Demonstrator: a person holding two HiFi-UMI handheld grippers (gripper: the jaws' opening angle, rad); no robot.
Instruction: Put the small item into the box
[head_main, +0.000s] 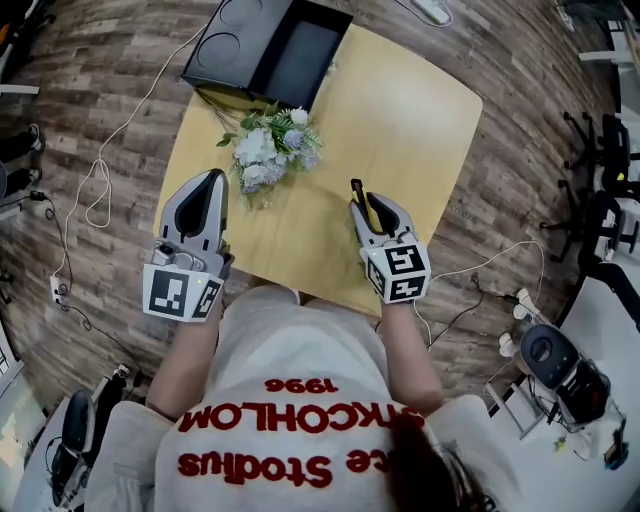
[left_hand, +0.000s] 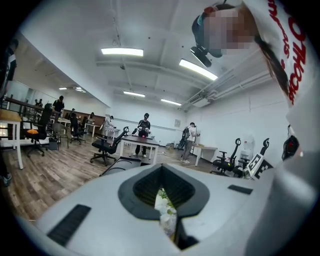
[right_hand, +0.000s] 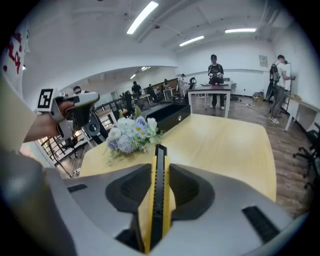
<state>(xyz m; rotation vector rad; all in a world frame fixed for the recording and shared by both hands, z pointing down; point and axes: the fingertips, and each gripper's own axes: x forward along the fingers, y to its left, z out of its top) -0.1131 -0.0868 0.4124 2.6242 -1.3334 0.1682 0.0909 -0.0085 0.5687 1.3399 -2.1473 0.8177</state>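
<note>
1. Gripping the utility knife (right_hand: 159, 192) on its edge, your right gripper (head_main: 366, 206) has both jaws pressed against the yellow-and-black body. The black tip sticks out past them.
2. You hold the knife over the near part of the wooden table (head_main: 410, 120), to the right of the flower bunch (head_main: 272, 148).
3. You can see the black box (head_main: 268, 50) lying open at the table's far-left corner, partly overhanging it. It is well apart from the knife, with the flowers between them.
4. Your left gripper (head_main: 212, 180) has its jaws drawn together with nothing held. Only a thin slit remains, and the flowers show through it. It sits at the table's near-left edge, just beside the bunch.
</note>
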